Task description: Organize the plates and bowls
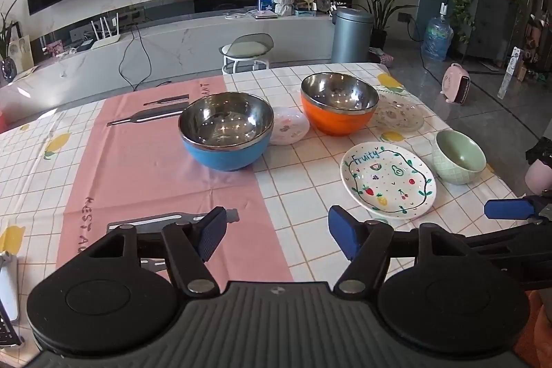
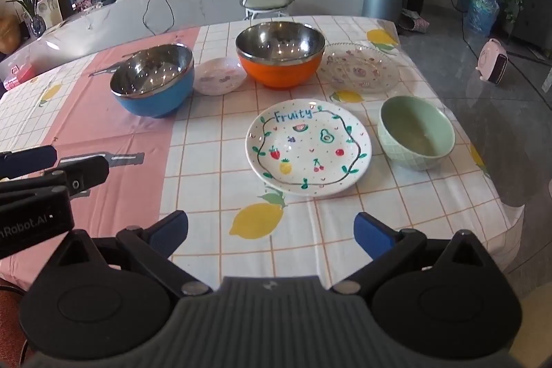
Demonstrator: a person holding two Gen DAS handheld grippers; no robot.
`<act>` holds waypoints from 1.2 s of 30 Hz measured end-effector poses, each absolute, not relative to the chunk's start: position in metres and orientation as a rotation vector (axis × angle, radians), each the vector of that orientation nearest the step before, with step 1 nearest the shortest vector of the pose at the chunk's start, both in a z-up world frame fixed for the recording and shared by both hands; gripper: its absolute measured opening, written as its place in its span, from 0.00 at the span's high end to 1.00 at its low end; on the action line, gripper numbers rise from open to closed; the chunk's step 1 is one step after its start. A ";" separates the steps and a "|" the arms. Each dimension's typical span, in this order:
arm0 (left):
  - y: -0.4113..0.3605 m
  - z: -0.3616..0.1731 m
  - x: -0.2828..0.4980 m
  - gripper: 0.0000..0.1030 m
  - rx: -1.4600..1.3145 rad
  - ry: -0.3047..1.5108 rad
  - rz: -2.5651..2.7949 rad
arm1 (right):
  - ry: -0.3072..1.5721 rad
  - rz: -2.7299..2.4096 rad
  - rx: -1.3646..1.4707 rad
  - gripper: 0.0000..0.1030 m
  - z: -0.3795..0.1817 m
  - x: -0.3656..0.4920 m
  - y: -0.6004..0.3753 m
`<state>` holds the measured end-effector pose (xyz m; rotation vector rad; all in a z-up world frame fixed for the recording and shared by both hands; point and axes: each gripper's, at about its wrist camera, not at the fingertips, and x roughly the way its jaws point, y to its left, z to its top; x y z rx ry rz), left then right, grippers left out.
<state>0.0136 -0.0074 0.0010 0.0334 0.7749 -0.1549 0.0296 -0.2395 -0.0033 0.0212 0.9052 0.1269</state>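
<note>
A blue steel-lined bowl (image 1: pixel 224 133) (image 2: pixel 153 81) and an orange steel-lined bowl (image 1: pixel 339 102) (image 2: pixel 281 54) stand on the table with a small pink-white plate (image 1: pixel 289 130) (image 2: pixel 219 76) between them. A clear glass plate (image 1: pixel 398 112) (image 2: pixel 360 68) lies right of the orange bowl. A white "Fruity" plate (image 1: pixel 388 180) (image 2: pixel 308 147) and a green bowl (image 1: pixel 459 157) (image 2: pixel 415 137) sit nearer. My left gripper (image 1: pixel 276 233) is open and empty over the pink mat. My right gripper (image 2: pixel 270 233) is open and empty before the Fruity plate.
A pink placemat (image 1: pixel 138 168) covers the left part of the checked lemon tablecloth (image 2: pixel 214 161). The table's right edge drops to a grey floor (image 2: pixel 500 112) with a pink heater (image 2: pixel 493 66). A stool (image 1: pixel 246 52) stands behind the table.
</note>
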 end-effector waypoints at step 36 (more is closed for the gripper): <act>-0.031 -0.086 0.114 0.61 -0.302 0.826 -0.333 | 0.797 0.024 0.435 0.63 -0.096 0.104 -0.338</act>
